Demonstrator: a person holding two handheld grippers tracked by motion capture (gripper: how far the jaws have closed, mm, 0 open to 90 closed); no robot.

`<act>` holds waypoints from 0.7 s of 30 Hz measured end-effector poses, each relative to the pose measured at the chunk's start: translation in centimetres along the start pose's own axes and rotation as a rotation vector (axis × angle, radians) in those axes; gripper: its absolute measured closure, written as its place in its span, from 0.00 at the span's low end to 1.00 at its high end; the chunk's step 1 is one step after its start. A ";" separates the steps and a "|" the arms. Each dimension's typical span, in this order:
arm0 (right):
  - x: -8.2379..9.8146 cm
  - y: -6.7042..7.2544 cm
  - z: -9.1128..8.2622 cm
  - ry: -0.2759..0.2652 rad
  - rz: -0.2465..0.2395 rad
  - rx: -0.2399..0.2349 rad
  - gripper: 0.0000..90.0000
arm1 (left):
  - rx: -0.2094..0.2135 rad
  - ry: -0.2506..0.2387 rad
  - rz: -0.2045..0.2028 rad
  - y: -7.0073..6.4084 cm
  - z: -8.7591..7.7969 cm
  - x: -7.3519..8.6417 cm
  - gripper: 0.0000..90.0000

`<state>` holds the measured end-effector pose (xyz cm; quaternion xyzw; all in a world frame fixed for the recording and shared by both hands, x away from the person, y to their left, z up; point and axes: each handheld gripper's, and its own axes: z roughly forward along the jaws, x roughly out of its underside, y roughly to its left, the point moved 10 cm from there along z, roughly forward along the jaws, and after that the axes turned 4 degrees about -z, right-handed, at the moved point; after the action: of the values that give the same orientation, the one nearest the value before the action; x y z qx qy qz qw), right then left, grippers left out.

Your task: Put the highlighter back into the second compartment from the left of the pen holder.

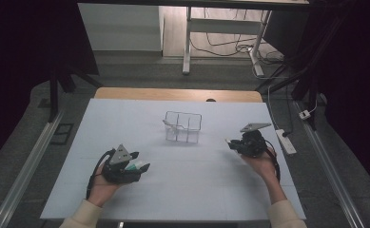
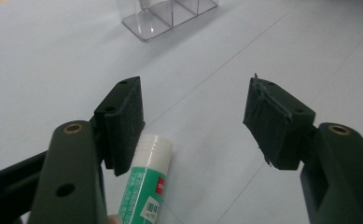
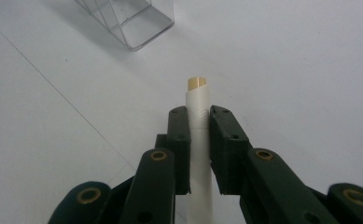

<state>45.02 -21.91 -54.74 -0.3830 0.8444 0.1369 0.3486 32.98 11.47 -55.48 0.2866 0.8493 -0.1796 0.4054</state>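
- Glue stick (image 2: pixel 146 184): a green-and-white tube with a white cap, lying on the white table (image 1: pixel 192 190) beside one pad of the left gripper (image 2: pixel 193 123). Judged light, rigid and smooth-walled, so apt to roll or slip; best taken across the barrel near its middle, not at the cap.
- White stick (image 3: pixel 200 140): a slim white tube with a tan tip, clamped between the jaws of the right gripper (image 3: pixel 198 116), tip pointing ahead. Judged light and stiff; the hold sits mid-length, leaving the tip free.
- Clear box (image 1: pixel 183 127): a divided, see-through holder standing mid-table, between and beyond both grippers (image 1: pixel 125 164) (image 1: pixel 230 144). Judged thin-walled and easily pushed.
- Left gripper: jaws wide apart, clamped on nothing; it rests low near the table, held from below by the left hand (image 1: pixel 102 187).
- Right gripper: jaws closed on the white stick; the right hand (image 1: pixel 263 164) holds it above the table, pointing towards the clear box.
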 end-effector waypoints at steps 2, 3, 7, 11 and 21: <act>0.0 0.0 -0.1 -0.002 0.000 0.001 0.86 | 0.000 0.001 0.001 0.0 0.0 0.0 0.42; 0.0 0.0 -0.1 -0.001 -0.002 0.003 0.86 | 0.000 0.002 0.002 0.0 0.1 0.0 0.42; -0.1 0.0 -0.2 -0.005 0.003 0.003 0.86 | 0.002 0.009 0.009 -0.2 0.3 0.0 0.42; -0.1 0.3 -0.2 -0.008 -0.002 -0.004 0.86 | 0.004 0.019 0.020 -0.4 0.4 0.1 0.42; -0.6 1.6 0.2 -0.004 -0.053 -0.008 0.86 | 0.009 0.033 0.039 -0.8 0.8 0.3 0.42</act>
<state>44.24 -20.40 -54.55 -0.4065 0.8326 0.1318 0.3523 32.84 10.51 -56.12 0.3079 0.8494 -0.1709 0.3931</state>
